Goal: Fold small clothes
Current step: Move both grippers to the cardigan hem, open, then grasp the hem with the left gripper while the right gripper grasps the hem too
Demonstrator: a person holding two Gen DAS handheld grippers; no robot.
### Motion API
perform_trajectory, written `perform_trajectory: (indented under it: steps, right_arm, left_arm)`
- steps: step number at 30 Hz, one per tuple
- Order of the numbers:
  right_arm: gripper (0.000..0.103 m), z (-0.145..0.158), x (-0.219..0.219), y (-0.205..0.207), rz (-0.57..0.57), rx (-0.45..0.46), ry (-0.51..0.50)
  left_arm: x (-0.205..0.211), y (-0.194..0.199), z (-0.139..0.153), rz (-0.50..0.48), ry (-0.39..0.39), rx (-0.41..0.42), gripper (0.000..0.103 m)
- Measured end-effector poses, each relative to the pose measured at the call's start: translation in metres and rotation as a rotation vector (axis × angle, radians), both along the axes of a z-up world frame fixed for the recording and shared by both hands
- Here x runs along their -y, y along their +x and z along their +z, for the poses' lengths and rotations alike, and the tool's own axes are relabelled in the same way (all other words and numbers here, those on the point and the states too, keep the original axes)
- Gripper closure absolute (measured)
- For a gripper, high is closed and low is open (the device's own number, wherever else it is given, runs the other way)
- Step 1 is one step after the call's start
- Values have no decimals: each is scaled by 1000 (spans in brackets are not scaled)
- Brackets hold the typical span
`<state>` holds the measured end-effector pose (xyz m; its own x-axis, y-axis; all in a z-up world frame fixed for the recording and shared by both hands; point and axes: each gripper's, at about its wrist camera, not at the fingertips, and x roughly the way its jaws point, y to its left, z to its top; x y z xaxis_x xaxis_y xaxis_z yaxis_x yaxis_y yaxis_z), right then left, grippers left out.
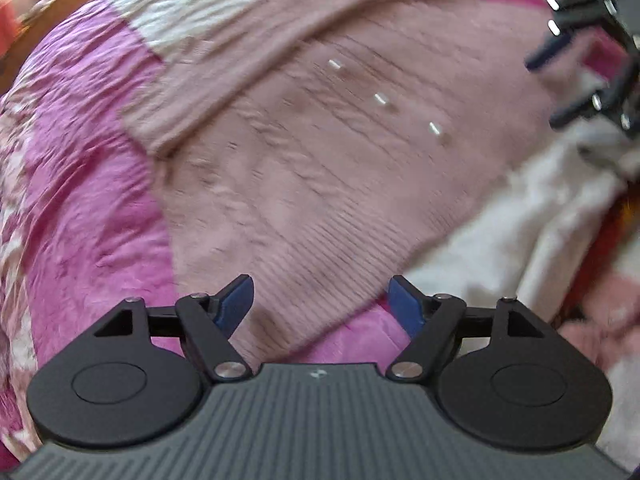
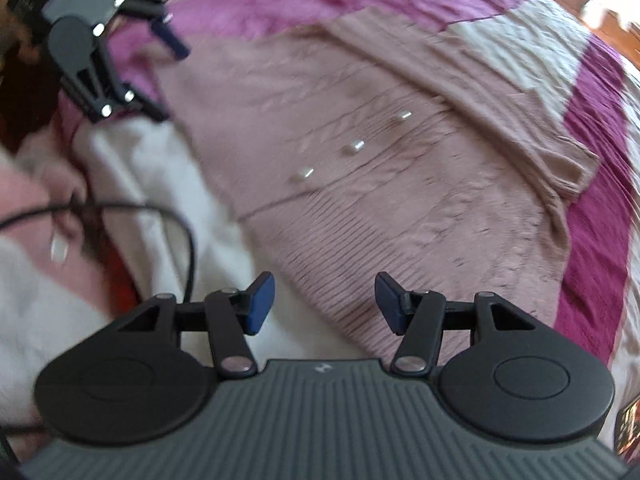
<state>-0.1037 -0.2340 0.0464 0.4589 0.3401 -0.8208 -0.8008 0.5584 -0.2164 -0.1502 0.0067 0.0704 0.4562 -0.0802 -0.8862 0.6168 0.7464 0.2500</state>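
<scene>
Barely started here tbh. The pink knit cardigan lies flat on the pink quilt right ahead of my left gripper, one sleeve flopped across it. Both left and right gripper are wide open, holding nothing. All the body folds are left.
</scene>
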Motion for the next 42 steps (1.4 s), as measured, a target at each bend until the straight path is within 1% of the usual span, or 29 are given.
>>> perform_trajectory:
  steps: [2,4,6,8,15,18,21,22,23,24,25,26,27,28,29,32,35,42]
  right_arm:
    - [45,-9,-6,-5,24,39,-63]
    - [45,-16,-10,-7,34,88,-100]
    - [35,-19,-14,-7,29,115,-110]
    - [31,-20,-16,-4,21,140,-111]
    - [32,-20,-10,7,-19,147,-54]
    - [32,-20,-10,10,-47,176,-39]
    - [32,-20,-9,16,-85,219,-39]
    - [33,-21,-9,19,-97,228,-46]
    - [37,-22,-8,22,-106,224,-51]
    - [44,-24,-7,26,-111,202,-43]
    - [49,-24,-5,28,-113,180,-29]
    - [57,-25,-5,29,-113,166,-17]
    - [66,-25,-5,28,-108,167,-13]
    - [72,-25,-6,27,-99,176,-14]
    - [79,-24,-7,25,-91,182,-11]
    - [90,-19,-8,25,-94,210,10]
    - [91,-11,-7,28,-122,236,37]
    - [93,13,-6,40,-164,314,101]
  left_arm:
    - [9,-8,-11,-47,67,35,23]
    - [16,-10,-20,-67,113,70,22]
    - [21,-4,-25,-58,126,83,22]
    - [23,4,-30,-48,134,91,22]
    - [24,18,-39,-3,86,102,22]
    - [23,20,-42,2,70,121,22]
    - [24,19,-43,6,56,141,26]
    - [25,19,-44,3,50,145,31]
    - [25,20,-45,1,42,144,36]
    - [26,20,-47,4,38,142,38]
    - [27,20,-48,6,33,134,47]
    - [28,21,-49,7,22,125,58]
    - [29,21,-49,11,14,122,62]
    - [30,19,-49,12,12,130,73]
    - [31,18,-48,13,11,140,83]
    - [31,17,-43,43,-10,166,91]
    - [26,20,-32,80,-48,194,92]
    - [29,31,-8,126,-68,280,92]
